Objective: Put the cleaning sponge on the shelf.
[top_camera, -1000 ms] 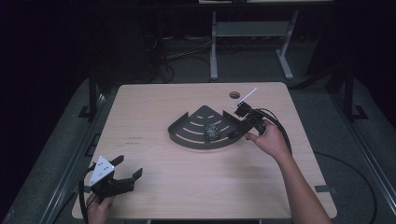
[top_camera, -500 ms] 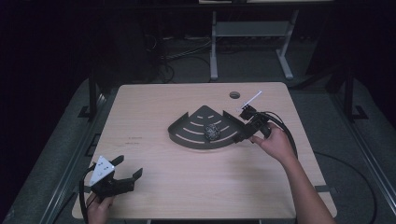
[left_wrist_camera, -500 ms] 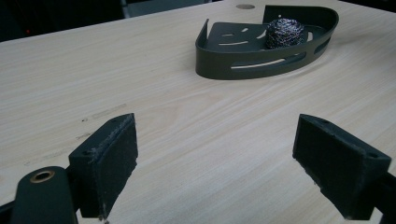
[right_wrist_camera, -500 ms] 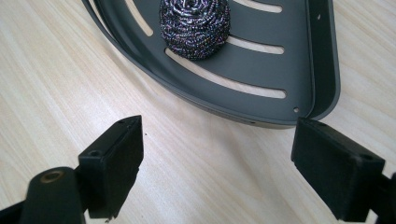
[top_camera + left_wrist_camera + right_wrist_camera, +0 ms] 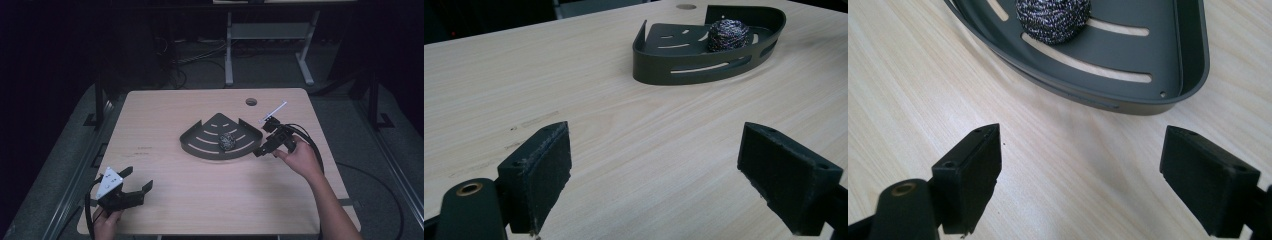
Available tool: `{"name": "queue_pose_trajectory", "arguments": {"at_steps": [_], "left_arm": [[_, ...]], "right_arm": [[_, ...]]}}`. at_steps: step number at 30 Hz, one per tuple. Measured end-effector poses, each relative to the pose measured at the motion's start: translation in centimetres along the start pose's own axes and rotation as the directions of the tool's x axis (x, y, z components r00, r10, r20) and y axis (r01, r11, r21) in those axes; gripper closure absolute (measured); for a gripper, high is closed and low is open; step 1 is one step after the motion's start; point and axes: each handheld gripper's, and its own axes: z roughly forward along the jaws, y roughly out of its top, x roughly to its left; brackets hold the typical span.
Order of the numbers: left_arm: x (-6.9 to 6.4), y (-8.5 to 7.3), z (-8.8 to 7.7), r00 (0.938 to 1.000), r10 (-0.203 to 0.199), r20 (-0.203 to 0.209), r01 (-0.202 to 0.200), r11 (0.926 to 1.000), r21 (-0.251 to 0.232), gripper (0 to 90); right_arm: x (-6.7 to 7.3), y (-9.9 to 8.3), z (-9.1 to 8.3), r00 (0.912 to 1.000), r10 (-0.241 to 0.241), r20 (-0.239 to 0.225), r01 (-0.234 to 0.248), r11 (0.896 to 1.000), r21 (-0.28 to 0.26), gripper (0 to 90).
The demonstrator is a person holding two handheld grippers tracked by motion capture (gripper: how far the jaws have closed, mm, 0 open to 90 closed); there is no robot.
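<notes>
High view: right gripper (image 5: 261,148) spread wide, empty, beside tray (image 5: 200,148) holding scourer (image 5: 226,141).

Left hand-held gripper (image 5: 131,189) and right hand-held gripper (image 5: 264,142), jaws wide apart, both empty.

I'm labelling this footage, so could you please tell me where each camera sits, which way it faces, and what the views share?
High view: above the person's side, looking forward and down on the table; forearms, left gripper, right gripper.
Left gripper view: low over the table, looking between its open jaws toward the distant tray.
Right gripper view: close to the tray's curved rim, looking down between its open jaws.
Shared: all three show the tray and the steel scourer in it.
</notes>
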Motion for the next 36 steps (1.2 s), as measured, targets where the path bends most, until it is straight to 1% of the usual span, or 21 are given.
{"name": "queue_pose_trajectory", "arguments": {"at_steps": [3, 5, 14, 36], "left_arm": [[0.0, 0.0, 0.0, 1.0000, -0.002, 0.000, 0.002, 1.0000, 0.000, 13.2], [0.0, 0.0, 0.0, 1.0000, -0.003, 0.000, 0.003, 1.0000, 0.000, 13.3], [-0.1, 0.0, 0.1, 1.0000, -0.002, 0.002, 0.002, 1.0000, 0.001, 13.3], [-0.2, 0.0, 0.2, 1.0000, 0.002, 0.002, -0.002, 1.0000, 0.004, 13.3]], "right_arm": [[-0.1, -0.4, 0.0, 1.0000, -0.001, -0.001, 0.001, 1.000, -0.004, 16.3], [-0.1, -0.7, 0.0, 1.0000, 0.008, 0.000, -0.008, 1.000, -0.001, 16.3], [-0.3, -2.0, 0.0, 0.9999, 0.017, -0.003, -0.017, 1.000, -0.007, 16.3], [-0.9, -5.6, 0.1, 0.9983, 0.057, -0.011, -0.057, 0.998, -0.013, 16.4]]}}
